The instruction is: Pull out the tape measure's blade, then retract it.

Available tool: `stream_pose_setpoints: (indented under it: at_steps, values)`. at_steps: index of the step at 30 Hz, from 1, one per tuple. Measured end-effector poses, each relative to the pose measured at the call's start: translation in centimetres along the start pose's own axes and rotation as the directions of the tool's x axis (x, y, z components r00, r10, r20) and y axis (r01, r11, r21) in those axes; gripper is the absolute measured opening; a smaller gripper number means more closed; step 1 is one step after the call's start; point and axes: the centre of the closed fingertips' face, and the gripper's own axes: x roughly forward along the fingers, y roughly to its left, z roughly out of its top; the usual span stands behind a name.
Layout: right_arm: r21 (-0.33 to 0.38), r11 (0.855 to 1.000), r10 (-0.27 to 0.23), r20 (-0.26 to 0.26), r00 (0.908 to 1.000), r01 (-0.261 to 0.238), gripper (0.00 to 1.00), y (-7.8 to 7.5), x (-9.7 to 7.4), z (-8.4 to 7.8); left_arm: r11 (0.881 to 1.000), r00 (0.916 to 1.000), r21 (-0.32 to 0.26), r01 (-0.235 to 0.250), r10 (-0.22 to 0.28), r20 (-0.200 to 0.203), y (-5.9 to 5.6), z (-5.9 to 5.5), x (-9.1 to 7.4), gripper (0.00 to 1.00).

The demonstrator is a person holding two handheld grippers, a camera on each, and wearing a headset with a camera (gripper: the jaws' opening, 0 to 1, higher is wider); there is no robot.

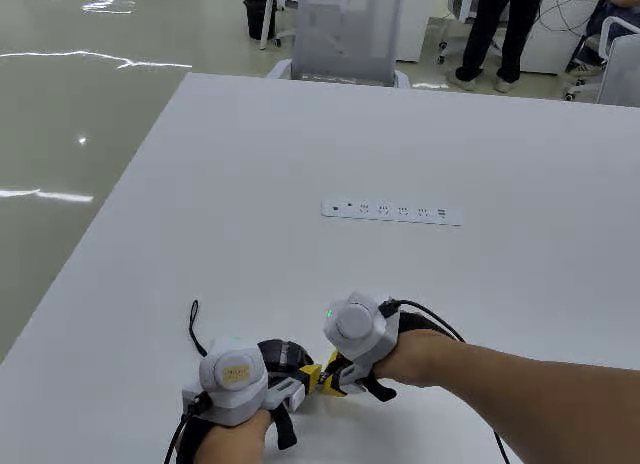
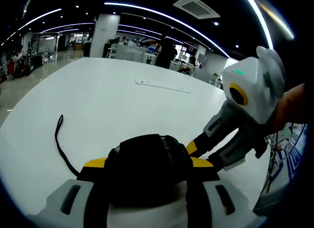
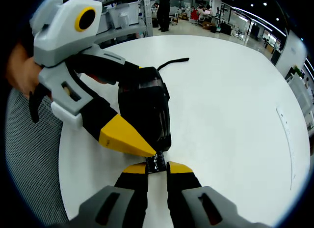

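Item: tape measure (image 3: pixel 147 105), black case, lying on the white table (image 1: pixel 400 134) at its near edge, between the two grippers; wrist strap (image 3: pixel 171 63) trails off the far end. Bearing: the case mouth faces the right gripper (image 3: pixel 157 167), so the pull axis runs from the case straight back along that gripper's jaws. Left gripper (image 2: pixel 147 163): jaws clamped on either side of the case, bracing it. Right gripper: jaws nearly together, pinched on the blade's end hook (image 3: pixel 156 162) just at the mouth. No length of blade shows drawn out. Judgement: extraction not yet begun. Also present: power strip (image 1: pixel 392 211), well apart.
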Motion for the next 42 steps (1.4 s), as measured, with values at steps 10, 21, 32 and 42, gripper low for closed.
stream_pose_setpoints:
  at_steps: [10, 21, 32, 42]
  values:
    - [-0.010, 1.000, 0.007, 0.064, 0.9979, -0.006, 0.13, 0.2, 0.2, 0.7, 1.000, 1.0000, -0.003, 0.003, -0.003, 0.003, -0.1, 0.1, -0.1, 0.59]
    - [-0.044, 0.999, 0.014, 0.098, 0.9951, -0.010, 0.15, 0.3, 0.1, 0.9, 1.000, 1.0000, 0.002, 0.006, -0.006, 0.006, 0.0, 0.1, 0.0, 0.59]
    - [-0.067, 0.998, 0.016, 0.058, 0.9982, -0.012, 0.17, 0.7, -0.2, -0.7, 1.000, 1.0000, 0.014, 0.006, -0.006, 0.006, -0.1, 0.0, 0.0, 0.59]
    - [-0.077, 0.997, -0.004, 0.083, 0.9965, 0.011, 0.03, 0.7, 0.1, 0.0, 1.000, 1.0000, 0.016, 0.009, -0.009, 0.004, -0.1, -0.1, 0.0, 0.59]
